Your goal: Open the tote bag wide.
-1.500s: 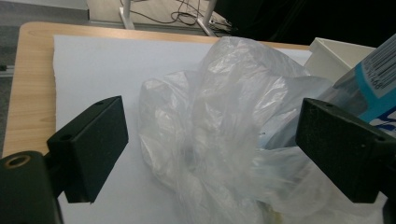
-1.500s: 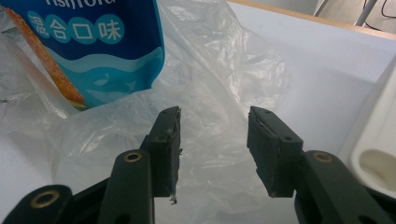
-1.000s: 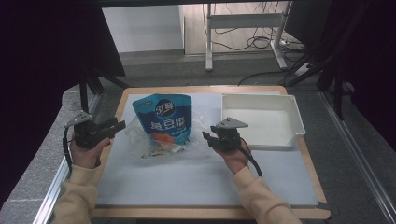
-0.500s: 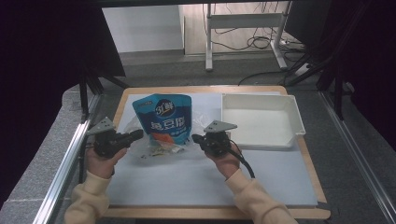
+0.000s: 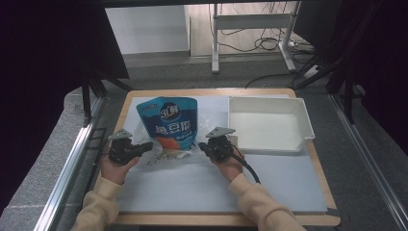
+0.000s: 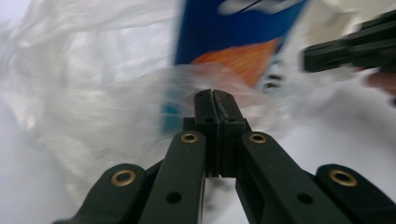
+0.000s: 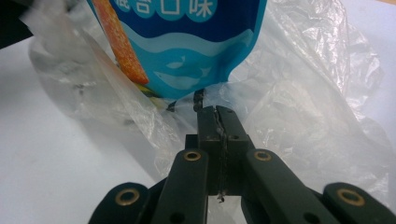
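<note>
A blue snack pouch with orange print lies on the white mat, partly inside a crumpled clear plastic bag. My left gripper is at the bag's left near corner and my right gripper at its right near corner. In the left gripper view the jaws are pressed together with blurred film gathered at their tips and the pouch behind. In the right gripper view the jaws are closed on the film just below the pouch.
A white tray stands at the back right of the wooden table. A white mat covers the tabletop. Metal rails run along both sides, and a desk frame with cables stands beyond the table.
Both grippers moved inward and down to the near corners of the plastic bag. Their jaws, open a second ago, are now closed.
</note>
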The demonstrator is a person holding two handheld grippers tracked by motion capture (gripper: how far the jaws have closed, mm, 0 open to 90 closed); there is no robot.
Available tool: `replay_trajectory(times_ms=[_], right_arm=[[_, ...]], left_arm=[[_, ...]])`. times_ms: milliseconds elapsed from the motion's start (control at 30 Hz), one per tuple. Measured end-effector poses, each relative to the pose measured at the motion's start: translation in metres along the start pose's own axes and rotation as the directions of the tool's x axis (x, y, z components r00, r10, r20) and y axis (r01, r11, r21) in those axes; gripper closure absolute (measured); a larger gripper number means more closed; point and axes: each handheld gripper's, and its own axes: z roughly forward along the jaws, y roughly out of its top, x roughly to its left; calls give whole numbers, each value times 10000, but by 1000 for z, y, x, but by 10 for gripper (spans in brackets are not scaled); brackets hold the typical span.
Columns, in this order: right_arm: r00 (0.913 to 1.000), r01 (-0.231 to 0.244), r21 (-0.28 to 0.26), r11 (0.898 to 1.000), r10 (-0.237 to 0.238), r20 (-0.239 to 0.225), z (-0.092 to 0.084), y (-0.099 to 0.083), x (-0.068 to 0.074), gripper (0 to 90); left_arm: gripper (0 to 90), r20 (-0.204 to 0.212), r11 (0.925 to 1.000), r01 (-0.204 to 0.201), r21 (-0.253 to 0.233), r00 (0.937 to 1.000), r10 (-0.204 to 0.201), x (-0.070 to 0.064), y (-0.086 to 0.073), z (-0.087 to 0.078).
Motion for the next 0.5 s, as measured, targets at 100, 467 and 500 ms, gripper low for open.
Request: replay_trajectory(times_ms=[100,467,500], right_arm=[[10000,21,-50,10000,-21,32,-1,1,0,888],[10000,67,-45,10000,-67,43,-2,0,3,887],[10000,71,-40,10000,-70,51,-2,0,2,887]], left_arm=[[900,245,9977,-446,-503,9986,459,-19,11,-11],[900,-20,9936,-984,552,9951,987,-48,13,37],[900,-175,9948,-839,582,9962,851,-43,11,37]])
